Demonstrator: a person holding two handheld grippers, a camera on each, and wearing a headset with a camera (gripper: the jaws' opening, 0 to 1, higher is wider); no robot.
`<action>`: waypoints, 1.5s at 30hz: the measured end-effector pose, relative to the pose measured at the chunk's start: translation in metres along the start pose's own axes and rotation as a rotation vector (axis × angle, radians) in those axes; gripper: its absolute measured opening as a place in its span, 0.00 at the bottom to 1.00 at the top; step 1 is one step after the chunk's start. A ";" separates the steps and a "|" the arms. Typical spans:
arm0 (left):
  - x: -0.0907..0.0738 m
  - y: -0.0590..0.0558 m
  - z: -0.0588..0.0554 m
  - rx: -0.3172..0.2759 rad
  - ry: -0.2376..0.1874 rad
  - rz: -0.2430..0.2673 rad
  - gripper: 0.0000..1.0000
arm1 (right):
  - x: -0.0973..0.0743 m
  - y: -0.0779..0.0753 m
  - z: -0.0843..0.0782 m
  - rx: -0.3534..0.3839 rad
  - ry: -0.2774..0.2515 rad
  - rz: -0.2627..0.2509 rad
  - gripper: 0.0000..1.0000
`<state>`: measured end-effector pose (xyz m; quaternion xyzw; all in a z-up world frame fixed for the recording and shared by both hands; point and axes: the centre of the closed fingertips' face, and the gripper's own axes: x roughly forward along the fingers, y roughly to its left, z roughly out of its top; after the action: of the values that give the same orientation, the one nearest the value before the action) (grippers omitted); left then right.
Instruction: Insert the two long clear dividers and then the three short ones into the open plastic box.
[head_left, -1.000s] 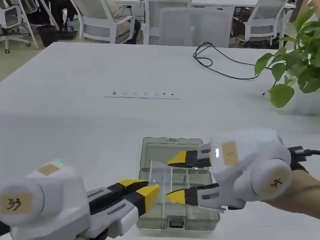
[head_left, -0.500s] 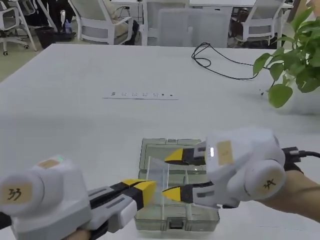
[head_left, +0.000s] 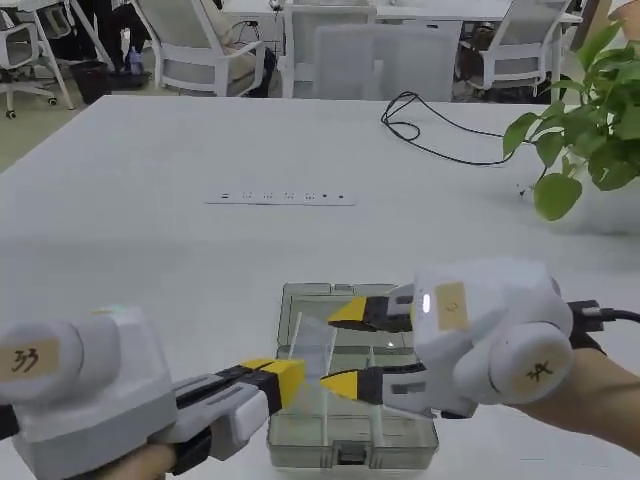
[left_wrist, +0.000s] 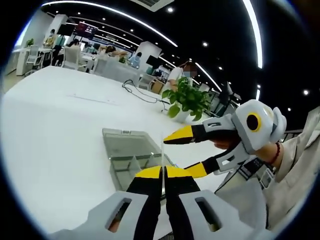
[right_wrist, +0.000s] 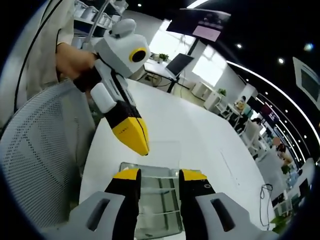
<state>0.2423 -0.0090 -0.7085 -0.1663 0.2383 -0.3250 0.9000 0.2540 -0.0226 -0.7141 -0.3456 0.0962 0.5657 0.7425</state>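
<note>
Easy now: left tool (left_wrist: 163, 173) pinches the clear divider (left_wrist: 162, 150); hold it upright over the plastic box (left_wrist: 120, 136) just ahead; right tool (left_wrist: 179, 156) spread.

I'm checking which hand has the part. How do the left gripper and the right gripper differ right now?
The left gripper is shut, pinching a clear divider; the right gripper is open and holds nothing. The left gripper's tips sit at the left edge of the box; the right gripper's spread above its middle. Both have yellow-tipped black jaws.
</note>
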 end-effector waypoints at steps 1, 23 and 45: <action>0.000 0.001 0.000 0.008 0.002 -0.001 0.00 | 0.000 0.000 0.000 0.009 -0.003 0.000 0.34; 0.000 -0.008 -0.016 0.500 0.159 -0.134 0.00 | -0.011 0.003 0.002 0.169 -0.081 0.105 0.32; 0.001 -0.039 -0.030 0.716 0.212 -0.349 0.00 | -0.030 0.036 -0.001 0.210 -0.124 0.356 0.22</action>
<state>0.2073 -0.0422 -0.7161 0.1535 0.1696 -0.5506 0.8028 0.2116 -0.0417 -0.7133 -0.2087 0.1683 0.6950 0.6671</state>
